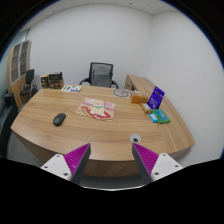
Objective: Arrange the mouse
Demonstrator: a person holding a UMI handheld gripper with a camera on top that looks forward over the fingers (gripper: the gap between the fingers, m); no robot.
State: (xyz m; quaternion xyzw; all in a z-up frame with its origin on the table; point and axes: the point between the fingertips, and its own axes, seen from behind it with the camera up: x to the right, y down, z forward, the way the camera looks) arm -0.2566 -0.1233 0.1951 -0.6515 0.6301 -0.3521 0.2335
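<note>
A dark computer mouse [59,119] lies on the left part of a large wooden table [100,135]. My gripper [110,160] is held above the table's near edge, well back from the mouse, which is ahead and to the left of the left finger. The two fingers with purple pads [76,158] stand wide apart with nothing between them.
A pink and white packet [98,108] lies mid-table. A small black and white object [136,136] sits just ahead of the right finger. A purple box [156,97] and teal item [158,116] are at the right. An office chair [99,75] stands beyond the table.
</note>
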